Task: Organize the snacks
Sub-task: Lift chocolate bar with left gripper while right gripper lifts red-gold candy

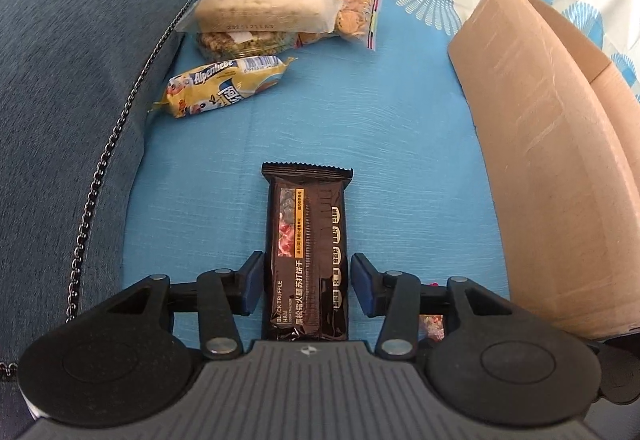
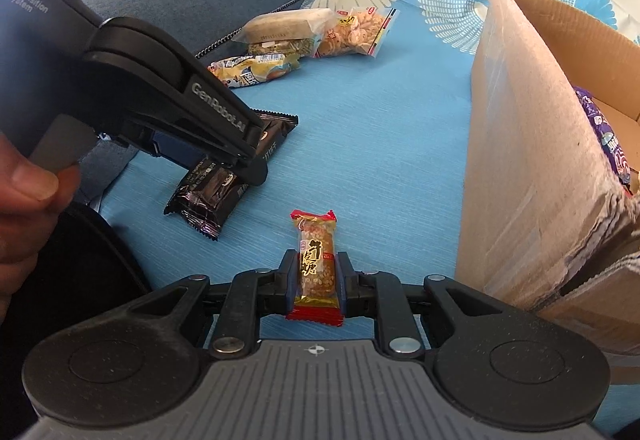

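Observation:
A black truffle-ham cracker pack (image 1: 306,248) lies flat on the blue cloth (image 1: 400,160). My left gripper (image 1: 308,288) straddles its near end, its blue pads (image 1: 253,286) close beside the pack with a thin gap on the right, not pressing. In the right wrist view the left gripper (image 2: 240,160) tilts down over that pack (image 2: 208,196). My right gripper (image 2: 318,272) is shut on a small red-and-gold peanut candy (image 2: 318,260), just above the cloth. A cardboard box (image 2: 520,160) stands open at the right.
At the far left lie a yellow Alpenliebe pack (image 1: 224,84), a long white pack (image 1: 264,10) on a greenish one, and a cookie bag (image 1: 356,16). A purple pack (image 2: 608,144) sits inside the box (image 1: 540,160). A dark blue cushion (image 1: 80,80) borders the left.

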Demonstrator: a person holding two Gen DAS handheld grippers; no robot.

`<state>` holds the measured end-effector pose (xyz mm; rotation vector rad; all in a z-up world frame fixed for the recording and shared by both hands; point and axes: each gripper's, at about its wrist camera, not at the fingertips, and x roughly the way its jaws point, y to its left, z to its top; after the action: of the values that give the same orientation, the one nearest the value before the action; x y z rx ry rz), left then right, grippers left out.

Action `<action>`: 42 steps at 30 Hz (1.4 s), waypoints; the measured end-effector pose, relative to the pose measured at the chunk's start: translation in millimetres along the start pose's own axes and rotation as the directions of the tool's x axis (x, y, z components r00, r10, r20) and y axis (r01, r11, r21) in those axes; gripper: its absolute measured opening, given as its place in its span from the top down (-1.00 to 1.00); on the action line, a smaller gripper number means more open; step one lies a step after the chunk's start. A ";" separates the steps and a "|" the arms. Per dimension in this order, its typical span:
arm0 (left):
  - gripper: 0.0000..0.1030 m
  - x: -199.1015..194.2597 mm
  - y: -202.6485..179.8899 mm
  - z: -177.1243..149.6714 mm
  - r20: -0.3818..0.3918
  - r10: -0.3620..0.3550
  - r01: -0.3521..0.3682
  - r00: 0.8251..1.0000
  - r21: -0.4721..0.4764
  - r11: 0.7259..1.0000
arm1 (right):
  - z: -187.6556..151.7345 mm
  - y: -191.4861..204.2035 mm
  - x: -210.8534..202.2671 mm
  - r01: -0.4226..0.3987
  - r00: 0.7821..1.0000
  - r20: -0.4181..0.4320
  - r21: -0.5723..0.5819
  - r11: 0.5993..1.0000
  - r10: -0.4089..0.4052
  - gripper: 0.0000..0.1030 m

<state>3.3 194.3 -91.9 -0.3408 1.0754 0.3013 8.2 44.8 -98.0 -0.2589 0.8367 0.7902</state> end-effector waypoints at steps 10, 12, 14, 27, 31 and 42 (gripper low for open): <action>0.16 1.1 -7.8 -0.7 0.014 0.037 -0.038 0.999 0.046 0.998 | -1.3 3.9 1.3 0.012 1.000 0.004 -0.032 0.999 -0.012 0.61; 0.17 0.4 -7.1 -0.9 0.021 0.032 -0.033 0.999 0.042 0.999 | -1.6 4.0 0.5 0.014 1.000 0.008 -0.034 0.999 -0.013 0.63; 0.17 -1.6 -5.4 -1.3 0.032 0.024 -0.025 0.999 0.033 0.999 | -1.5 4.2 -1.3 0.024 0.999 0.021 -0.034 0.999 -0.024 0.64; 0.17 -36.7 2.5 -12.4 0.218 -0.059 0.062 0.974 -0.008 0.998 | 2.8 4.5 -32.7 0.016 0.985 0.171 -0.026 1.000 -0.011 0.64; 0.17 -43.6 5.4 -13.8 0.251 -0.051 0.059 0.967 -0.024 0.998 | 7.5 2.5 -44.0 0.014 0.977 0.213 -0.008 1.000 -0.012 0.64; 0.17 -51.9 5.5 -17.0 0.295 -0.067 0.078 0.953 -0.025 0.997 | 13.7 4.0 -72.6 0.010 0.953 0.302 -0.026 1.000 -0.002 0.64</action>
<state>-35.6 188.4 -53.6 -0.3554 0.7630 0.2958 -16.8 16.5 -34.4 -0.1586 0.5358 0.8116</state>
